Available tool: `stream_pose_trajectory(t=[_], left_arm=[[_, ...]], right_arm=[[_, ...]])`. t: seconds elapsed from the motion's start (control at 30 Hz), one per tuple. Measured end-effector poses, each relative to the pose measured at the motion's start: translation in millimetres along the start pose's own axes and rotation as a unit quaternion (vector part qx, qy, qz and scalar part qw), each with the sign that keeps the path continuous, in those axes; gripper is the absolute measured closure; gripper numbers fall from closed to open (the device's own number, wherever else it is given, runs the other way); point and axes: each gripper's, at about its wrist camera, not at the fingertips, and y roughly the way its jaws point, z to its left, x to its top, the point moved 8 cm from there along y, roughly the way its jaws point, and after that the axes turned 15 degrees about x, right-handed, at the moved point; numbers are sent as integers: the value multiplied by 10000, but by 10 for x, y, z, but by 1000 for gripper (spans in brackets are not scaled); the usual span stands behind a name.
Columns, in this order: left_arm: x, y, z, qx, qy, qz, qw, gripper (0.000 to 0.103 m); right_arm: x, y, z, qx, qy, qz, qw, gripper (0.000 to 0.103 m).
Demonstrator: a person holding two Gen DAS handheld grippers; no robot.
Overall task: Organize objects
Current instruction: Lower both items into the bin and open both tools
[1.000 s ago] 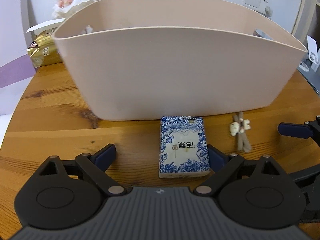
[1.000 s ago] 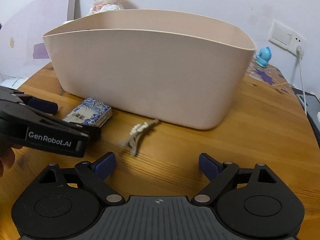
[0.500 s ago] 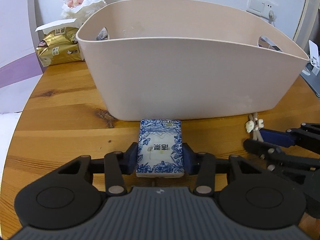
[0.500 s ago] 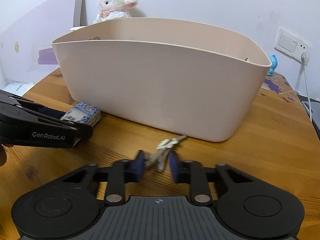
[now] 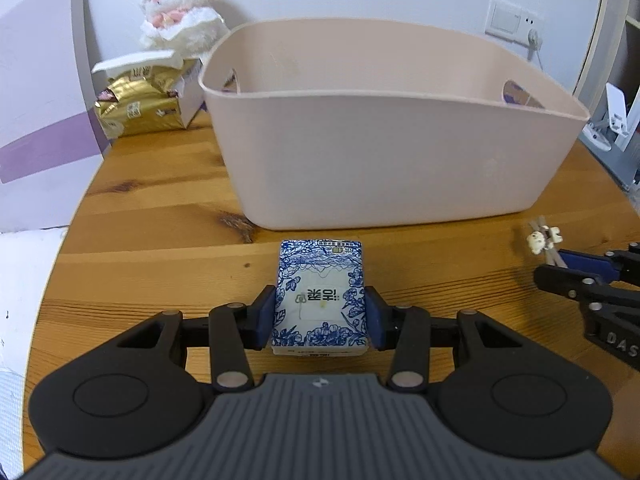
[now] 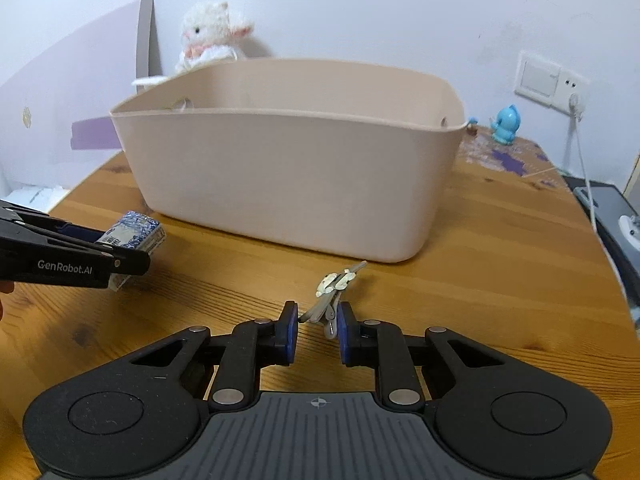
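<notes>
The beige basket stands on the wooden tabletop straight ahead of me; the inner walls I can see are bare, but its floor is hidden from both views, so I cannot tell what lies in it. My left gripper is held low and level, pointing at the basket's near wall, and it is clenched on the blue-and-white tissue pack, a pad pressed to each long side; the pack sits in front of the basket, a little apart from it. My right gripper points at the basket's right half and grasps the hair clip by its near end, the decorated end sticking out toward the basket. The side of my left gripper reads "GenRobot.AI". The pack carries printed characters that I cannot read for certain. A gold packet and a plush lamb sit behind the basket's left end.
</notes>
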Motion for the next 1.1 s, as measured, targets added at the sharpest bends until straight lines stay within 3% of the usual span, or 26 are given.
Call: stream_pose_trajectory(t=[0.6, 0.87, 1.1], left_arm=[[381, -540, 329, 6, -150, -642, 9978, 55], [823, -761, 356, 108, -99, -1129, 9935, 55], [1204, -627, 256, 179, -90, -1249, 9920, 55]], right_arm=[[610, -769, 113, -111, -253, -1153, 9929, 85], [946, -808, 75, -171, -280, -1465, 9887, 85], [1257, -653, -55, -271, -204, -1600, 9865, 85]])
